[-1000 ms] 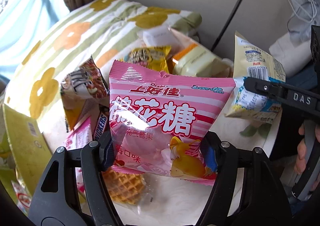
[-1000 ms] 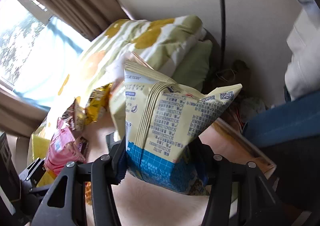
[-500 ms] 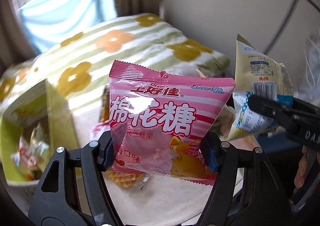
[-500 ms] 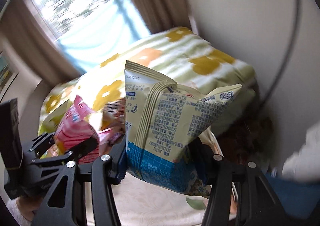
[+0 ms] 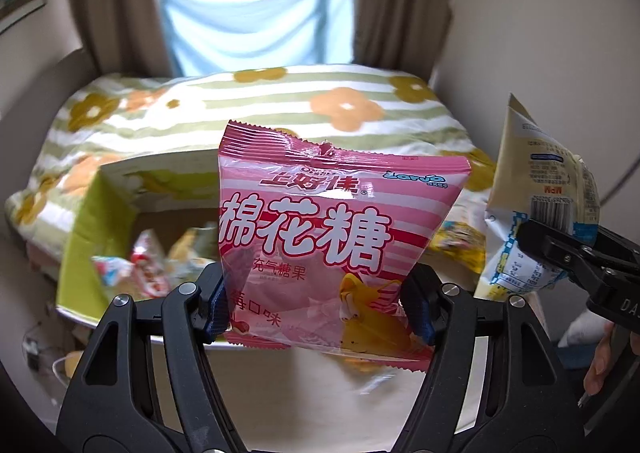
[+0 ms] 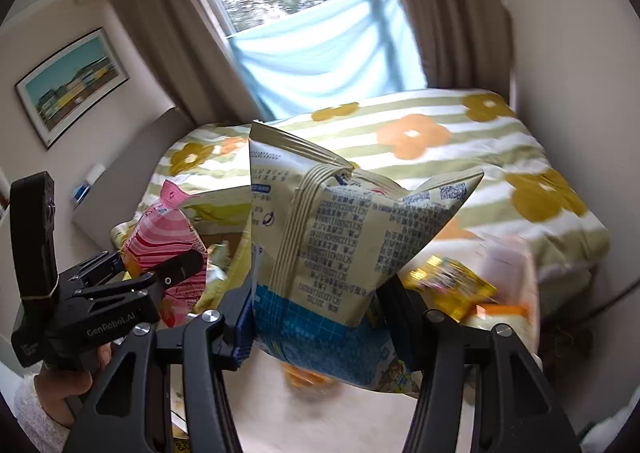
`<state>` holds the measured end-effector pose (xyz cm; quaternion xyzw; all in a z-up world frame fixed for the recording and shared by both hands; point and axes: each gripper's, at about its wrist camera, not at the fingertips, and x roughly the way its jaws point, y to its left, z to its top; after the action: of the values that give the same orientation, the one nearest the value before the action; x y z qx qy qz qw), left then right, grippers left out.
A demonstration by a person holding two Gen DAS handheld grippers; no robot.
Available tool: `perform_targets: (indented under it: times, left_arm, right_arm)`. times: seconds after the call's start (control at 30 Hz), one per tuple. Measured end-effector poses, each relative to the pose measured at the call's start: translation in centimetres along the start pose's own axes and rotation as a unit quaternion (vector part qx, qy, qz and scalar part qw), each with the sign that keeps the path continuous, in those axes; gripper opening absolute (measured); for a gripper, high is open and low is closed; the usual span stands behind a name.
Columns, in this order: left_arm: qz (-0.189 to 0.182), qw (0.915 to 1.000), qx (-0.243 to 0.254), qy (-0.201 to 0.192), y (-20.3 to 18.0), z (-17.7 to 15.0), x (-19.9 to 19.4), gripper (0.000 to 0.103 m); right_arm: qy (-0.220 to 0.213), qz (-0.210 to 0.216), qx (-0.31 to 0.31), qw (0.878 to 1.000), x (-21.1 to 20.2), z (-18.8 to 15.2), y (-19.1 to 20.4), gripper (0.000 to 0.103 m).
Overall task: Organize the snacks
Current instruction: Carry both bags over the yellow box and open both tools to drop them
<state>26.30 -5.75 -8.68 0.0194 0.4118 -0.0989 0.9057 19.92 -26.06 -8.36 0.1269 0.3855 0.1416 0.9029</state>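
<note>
While both snack bags are held off the table, each is seen pinched across its lower half. The pink bag (image 5: 340,249) is clamped between the pads of the left gripper (image 5: 320,303), upright, in front of the open green box (image 5: 86,221) where other snacks already lie. The cream and blue bag (image 6: 344,253) is clamped in the right gripper (image 6: 320,323), its top corners flaring out above the jaws; the same bag is seen at the right edge of the left view.

Both bags are judged to be light, air-filled and soft, with glossy film that could slip. A hold low on the body or on the flat crimped seam is judged safest, since a hard squeeze on the puffed middle could crush the contents or burst the seal. The film is expected to crumple and not stay stiff, so a release low over the box would be sensible.
</note>
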Motion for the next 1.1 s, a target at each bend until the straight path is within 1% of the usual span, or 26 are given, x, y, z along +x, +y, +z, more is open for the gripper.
perform_targets:
  times: [0.1,0.2,0.33,0.5,0.67,0.7,0.73,0.8,0.83,0.87,0.9,1.0,1.1]
  left_arm:
    - [0.014,0.9997,-0.02,0.003,4.7,0.6,0.2,0.066]
    - [0.015,0.9988,-0.046,0.006,8.6,1.3,0.7,0.066]
    - [0.023,0.9981,-0.056,0.013,13.5,2.3,1.7,0.066]
    - [0.025,0.9976,-0.053,0.037,19.2,3.7,4.8,0.067]
    - [0.018,0.9966,-0.04,0.07,22.7,4.9,8.7,0.067]
    - [0.015,0.9963,-0.039,0.076,23.2,5.1,9.5,0.067]
    - [0.004,0.996,-0.037,0.081,23.7,5.3,10.4,0.067]
    - [-0.012,0.9952,-0.035,0.091,24.0,5.4,11.6,0.077]
    - [-0.012,0.9947,-0.038,0.095,24.4,5.4,12.2,0.082]
    - [-0.008,0.9942,-0.041,0.099,24.9,5.4,12.8,0.095]
    - [-0.006,0.994,-0.043,0.1,25.2,5.3,13.1,0.103]
    - [0.005,0.9933,-0.046,0.106,26.1,4.8,13.9,0.103]
    - [0.039,0.9918,-0.039,0.115,26.6,3.6,13.9,0.103]
  right_arm:
    - [0.006,0.019,-0.013,1.0,2.4,1.3,2.7,0.051]
    - [0.018,0.038,-0.024,0.999,5.1,2.0,5.5,0.051]
    - [0.032,0.052,-0.028,0.998,9.0,2.9,9.6,0.051]
    - [0.042,0.047,-0.03,0.998,12.5,3.5,13.2,0.051]
    - [0.064,0.029,-0.013,0.997,15.8,3.4,15.0,0.051]
    - [0.069,0.025,-0.011,0.997,16.2,3.3,15.2,0.051]
    - [0.074,0.021,-0.009,0.997,16.8,3.3,15.5,0.051]
    - [0.081,0.015,-0.007,0.997,17.5,3.1,15.6,0.051]
    - [0.086,0.01,-0.007,0.996,17.9,3.1,15.7,0.051]
    - [0.091,0.006,-0.005,0.996,18.4,3.0,15.8,0.051]
    - [0.094,0.005,-0.004,0.996,18.6,3.0,15.8,0.051]
    - [0.103,0.004,-0.004,0.995,19.5,3.2,15.8,0.051]
    - [0.111,0.004,-0.017,0.994,20.5,3.1,16.1,0.051]
